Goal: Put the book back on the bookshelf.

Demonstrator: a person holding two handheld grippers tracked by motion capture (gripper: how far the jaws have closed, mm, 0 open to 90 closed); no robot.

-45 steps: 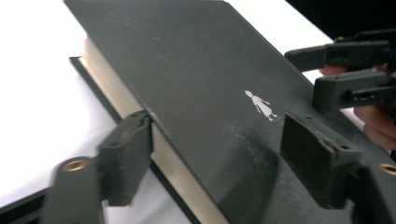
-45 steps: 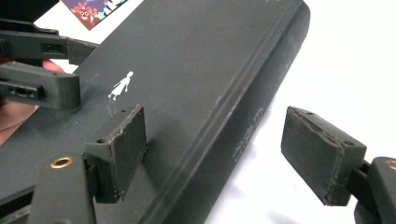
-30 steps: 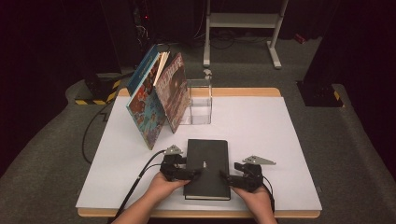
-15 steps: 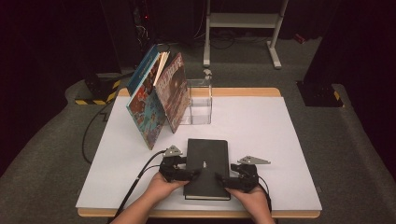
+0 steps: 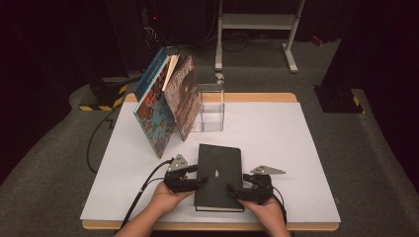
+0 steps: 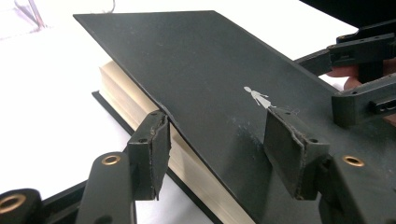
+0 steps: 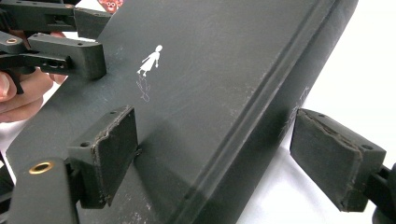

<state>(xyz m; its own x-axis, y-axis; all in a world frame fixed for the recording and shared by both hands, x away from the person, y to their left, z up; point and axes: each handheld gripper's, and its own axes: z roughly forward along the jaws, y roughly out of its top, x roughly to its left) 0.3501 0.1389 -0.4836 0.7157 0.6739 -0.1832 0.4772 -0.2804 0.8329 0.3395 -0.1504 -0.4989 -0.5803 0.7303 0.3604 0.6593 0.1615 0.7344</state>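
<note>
While parted wide at either long edge of the black book (image 5: pixel 219 175), clamped nothing as yet, and so left room for trouble. Could have pinched only the front cover on the page side with the left gripper (image 6: pixel 219 154), given one pad (image 6: pixel 156 154) tucked at the cover's lip against the cream page block and the other pad (image 6: pixel 289 154) laid on the cover's top. Would then have swung the cover up and dropped the page block, or flopped the volume open. Could have slipped at the spine as well, judging by the smooth rounded back and the right gripper (image 7: pixel 233 154) straddling it unevenly. Might have skidded the book toward the near edge of the table (image 5: pixel 276 143) under a lopsided squeeze, or tilted it if raised on one side first.

Lay flat near the front of the white table, between the two hands, well apart from the leaning picture books (image 5: pixel 165 108) and the clear box (image 5: pixel 210 107) farther back.

On the right, stood spread about as wide as on the left: inner pad (image 7: pixel 116 149) on the cover, outer pad (image 7: pixel 334 158) beyond the spine, apart from it, over bare table. Held nothing in either gripper; touched the cover only.
</note>
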